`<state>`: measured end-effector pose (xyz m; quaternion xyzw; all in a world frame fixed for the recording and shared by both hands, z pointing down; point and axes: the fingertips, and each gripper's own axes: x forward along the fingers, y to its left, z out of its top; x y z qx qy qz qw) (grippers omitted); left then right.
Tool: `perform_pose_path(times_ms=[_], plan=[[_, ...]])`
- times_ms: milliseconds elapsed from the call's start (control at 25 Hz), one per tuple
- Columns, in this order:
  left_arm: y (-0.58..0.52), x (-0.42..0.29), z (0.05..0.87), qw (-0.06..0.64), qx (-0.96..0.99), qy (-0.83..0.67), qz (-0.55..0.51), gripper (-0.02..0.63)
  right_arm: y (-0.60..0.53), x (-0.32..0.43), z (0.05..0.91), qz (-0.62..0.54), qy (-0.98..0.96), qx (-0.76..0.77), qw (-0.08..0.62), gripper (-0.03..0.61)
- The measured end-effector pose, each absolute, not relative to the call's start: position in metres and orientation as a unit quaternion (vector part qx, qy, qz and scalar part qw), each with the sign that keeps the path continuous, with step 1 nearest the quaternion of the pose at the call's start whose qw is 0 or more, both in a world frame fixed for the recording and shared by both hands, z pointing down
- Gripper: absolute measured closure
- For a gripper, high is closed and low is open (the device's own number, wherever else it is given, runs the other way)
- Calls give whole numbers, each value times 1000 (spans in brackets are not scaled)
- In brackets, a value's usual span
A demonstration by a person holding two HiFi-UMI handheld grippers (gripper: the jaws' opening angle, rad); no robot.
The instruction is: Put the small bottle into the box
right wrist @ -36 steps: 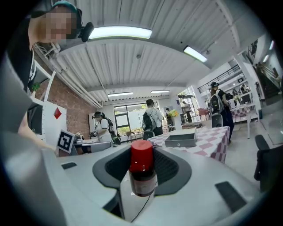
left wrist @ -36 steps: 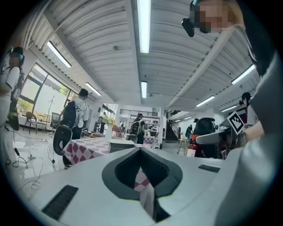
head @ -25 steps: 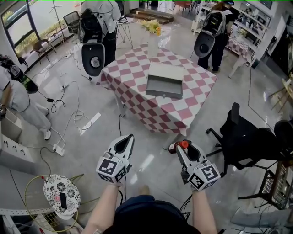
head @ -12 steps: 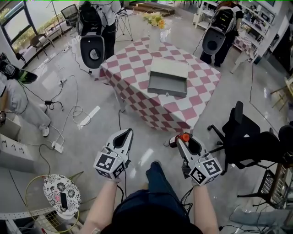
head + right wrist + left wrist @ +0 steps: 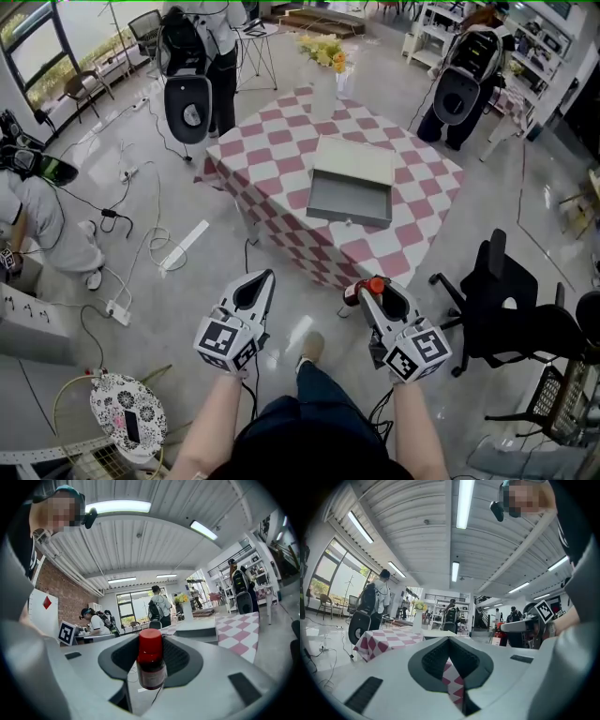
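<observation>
Carrying the small bottle (image 5: 151, 665) upright seems the sensible way to cross the room, so I hold it out in front of me at waist height with its red cap (image 5: 150, 641) on top. My right tongs (image 5: 368, 289) are clamped on the bottle's dark body. The jaws stand partly apart, only as wide as the bottle makes them, with the pads pressing on either side, and the cap sticks up clear of the grip. My left tongs (image 5: 261, 281) are drawn together at the tips with nothing between them. I keep them level beside the right pair, I think only for balance and to have them ready if the box needs steadying.

The box (image 5: 345, 214) lies open on the surface (image 5: 272, 141), which is draped in a red-and-white checked cloth, near the edge that faces me. A vase of flowers (image 5: 323, 89) stands behind it. The bottle is well apart from the box, with a stretch of floor (image 5: 187, 309) between us, so I judge I am on the approach and the placing is not yet begun.
</observation>
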<state>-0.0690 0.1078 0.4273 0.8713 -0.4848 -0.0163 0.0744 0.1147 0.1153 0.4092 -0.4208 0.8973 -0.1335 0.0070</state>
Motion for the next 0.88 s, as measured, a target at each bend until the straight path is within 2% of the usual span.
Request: perform_pose_path(times_ms=[880], plan=[[-34,-64,442,91,866,-491,-10,612,-28,107,422,-145,904,-402,-6,426]])
